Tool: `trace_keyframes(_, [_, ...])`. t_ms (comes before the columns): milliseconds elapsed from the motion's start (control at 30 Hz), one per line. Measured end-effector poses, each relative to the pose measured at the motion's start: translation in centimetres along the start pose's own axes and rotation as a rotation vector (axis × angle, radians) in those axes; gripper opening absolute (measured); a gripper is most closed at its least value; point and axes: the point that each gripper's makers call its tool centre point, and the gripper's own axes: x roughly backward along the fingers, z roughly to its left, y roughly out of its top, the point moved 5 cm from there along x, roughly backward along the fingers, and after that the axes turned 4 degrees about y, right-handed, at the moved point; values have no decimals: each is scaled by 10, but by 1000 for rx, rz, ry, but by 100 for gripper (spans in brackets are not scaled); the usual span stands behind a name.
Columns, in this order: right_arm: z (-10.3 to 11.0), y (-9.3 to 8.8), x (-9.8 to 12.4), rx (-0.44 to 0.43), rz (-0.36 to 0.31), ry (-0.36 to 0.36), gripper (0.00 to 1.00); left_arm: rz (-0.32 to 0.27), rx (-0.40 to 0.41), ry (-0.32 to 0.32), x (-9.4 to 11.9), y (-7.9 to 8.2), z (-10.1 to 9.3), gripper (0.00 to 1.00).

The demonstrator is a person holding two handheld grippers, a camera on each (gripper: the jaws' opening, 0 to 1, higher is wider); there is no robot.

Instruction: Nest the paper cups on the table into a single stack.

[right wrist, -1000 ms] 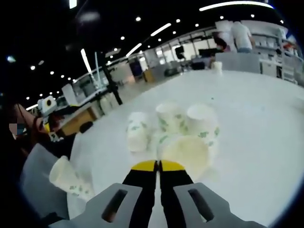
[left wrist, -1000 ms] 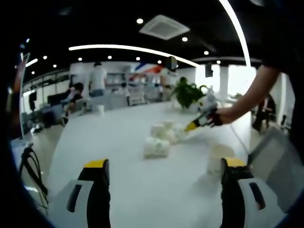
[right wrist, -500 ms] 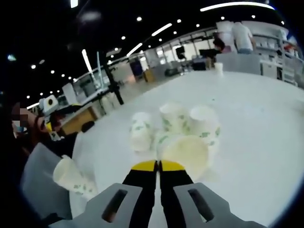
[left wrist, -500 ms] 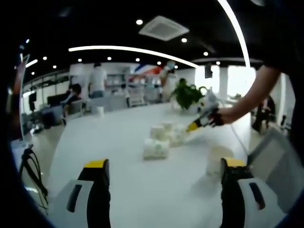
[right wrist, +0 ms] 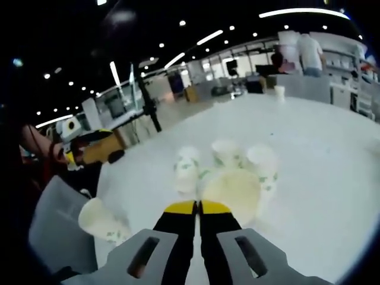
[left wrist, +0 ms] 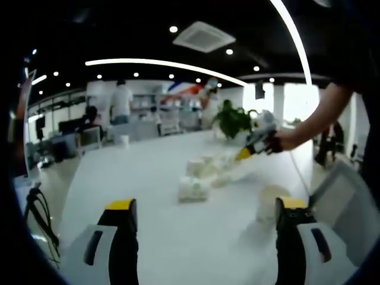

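Right gripper (right wrist: pixel 198 208): the two yellow-tipped jaws are pressed together, with a cream paper cup (right wrist: pixel 233 189) directly ahead of the tips. It lies on its side with the mouth toward the camera. The tips appear to pinch its near rim, but the contact itself is hidden behind them, so a firm hold cannot be confirmed. In the left gripper view this same gripper (left wrist: pixel 244 153) shows at a distance, held in the person's hand (left wrist: pixel 274 142), yellow tip pointing down at the cup cluster.

Left gripper (left wrist: pixel 202 209): jaws spread wide apart with nothing between them, hovering low over the white table (left wrist: pixel 154 178).

Cups around the right gripper: three upturned cups with green leaf print stand just behind the lying cup, left (right wrist: pixel 186 168), middle (right wrist: pixel 226 154) and right (right wrist: pixel 263 164), close together in a loose row. Whether they touch each other is unclear because of blur.

The right gripper view adds a lone cup (right wrist: pixel 102 222) lying on its side near the table's edge, well apart from the cluster.

The left gripper view adds a cup on its side in front of the cluster (left wrist: pixel 194 188), nearer the camera, and a single cup (left wrist: pixel 268 203) standing just beyond the right-hand jaw. Beyond that, a potted plant (left wrist: pixel 232 119) sits at the far end of the table.
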Motion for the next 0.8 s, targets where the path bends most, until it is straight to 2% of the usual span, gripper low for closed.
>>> trace_keyframes(433, [23,12,15,19,-27,14,0,-10,4,-8,-1,1,-4,94])
trace_keyframes(800, [40,30,24,41,-61,16,0,-21,-2,-10,1,4,-2,94])
